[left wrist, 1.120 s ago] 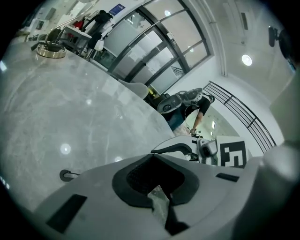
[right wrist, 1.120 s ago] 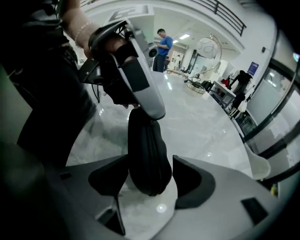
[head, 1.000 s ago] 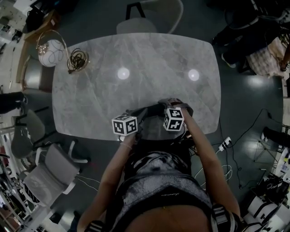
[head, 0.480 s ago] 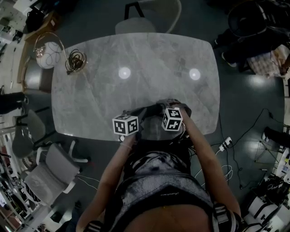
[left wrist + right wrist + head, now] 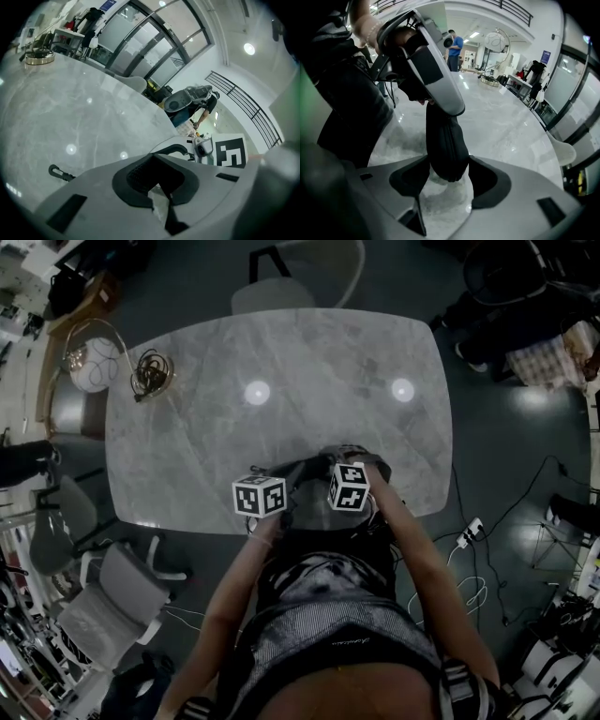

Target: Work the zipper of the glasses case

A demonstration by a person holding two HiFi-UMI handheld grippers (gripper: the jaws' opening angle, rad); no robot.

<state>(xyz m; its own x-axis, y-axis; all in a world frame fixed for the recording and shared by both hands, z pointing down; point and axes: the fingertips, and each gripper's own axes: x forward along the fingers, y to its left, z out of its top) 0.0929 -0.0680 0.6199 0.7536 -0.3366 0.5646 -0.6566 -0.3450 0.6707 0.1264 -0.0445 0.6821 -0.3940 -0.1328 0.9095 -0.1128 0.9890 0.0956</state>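
Note:
The black glasses case hangs upright over the table's near edge, and in the head view the case lies between the two grippers. My right gripper is shut on its rounded lower end, a pad pressing each side. My left gripper comes in from above and is shut at the case's top end, where the zipper line begins; the pull itself is hidden in its pads. In the left gripper view the jaws are pinched together. A small black clip lies on the marble to their left.
The grey marble table stretches away from me. A white globe lamp and a coil of cable sit at its far left corner. A chair stands behind the far edge. The right gripper's marker cube shows close by.
The right gripper has shifted slightly left, closer to the left gripper. The left gripper has stayed in place and both grips are unchanged.

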